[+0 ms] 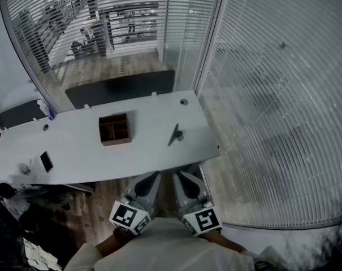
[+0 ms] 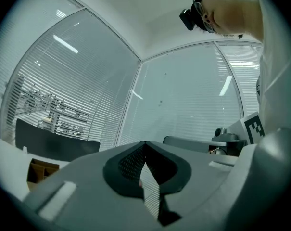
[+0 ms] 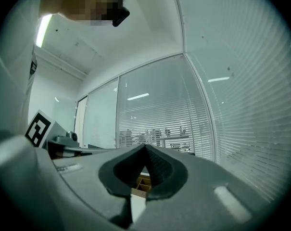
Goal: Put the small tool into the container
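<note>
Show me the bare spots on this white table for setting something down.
Free: the gap between the wooden container and the dark tool; the near strip of the table in front of both; the right end past the tool. Crowded: the left end, around the phone and the small items beside it.

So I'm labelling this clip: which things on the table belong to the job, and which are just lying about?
For the job: small dark tool; brown wooden compartmented box; left gripper and right gripper, both shut and empty.
Lying about: black phone; small blue object.
</note>
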A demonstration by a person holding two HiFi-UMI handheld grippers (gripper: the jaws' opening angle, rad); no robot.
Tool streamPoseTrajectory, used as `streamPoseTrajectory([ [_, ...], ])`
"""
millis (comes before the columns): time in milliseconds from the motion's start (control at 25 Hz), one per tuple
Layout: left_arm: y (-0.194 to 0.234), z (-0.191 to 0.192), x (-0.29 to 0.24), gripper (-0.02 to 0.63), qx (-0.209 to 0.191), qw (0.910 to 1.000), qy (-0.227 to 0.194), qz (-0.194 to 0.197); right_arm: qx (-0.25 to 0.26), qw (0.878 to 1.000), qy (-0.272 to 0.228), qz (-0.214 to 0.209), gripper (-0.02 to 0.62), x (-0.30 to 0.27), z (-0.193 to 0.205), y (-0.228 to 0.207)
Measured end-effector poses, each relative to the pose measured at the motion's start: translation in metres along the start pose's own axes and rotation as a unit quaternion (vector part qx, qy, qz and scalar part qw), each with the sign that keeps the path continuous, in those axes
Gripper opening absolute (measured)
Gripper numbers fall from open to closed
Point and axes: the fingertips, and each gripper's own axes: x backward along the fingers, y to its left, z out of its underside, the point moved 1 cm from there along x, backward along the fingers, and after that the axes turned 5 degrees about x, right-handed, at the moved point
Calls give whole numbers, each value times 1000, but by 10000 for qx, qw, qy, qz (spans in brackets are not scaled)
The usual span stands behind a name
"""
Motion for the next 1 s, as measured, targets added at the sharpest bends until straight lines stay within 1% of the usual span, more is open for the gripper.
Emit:
streamPoseTrajectory([
  [240,-5,4,-1,2,6,10000,-17,-83,172,9998,-29,21,0,7,-1,-6],
  [440,-4,8,-3,2,0,9999,-19,-166,161,9997,-174,25,0,8,-5,-6],
  [640,-3,10,-4,2,-37,9999,-51,-157,208,9996,-171,19,0,8,-1,-13],
  [1000,3,1,-13,2,-64,9998,-140,-138,39,9993,-313,177,0,0,-8,-27],
])
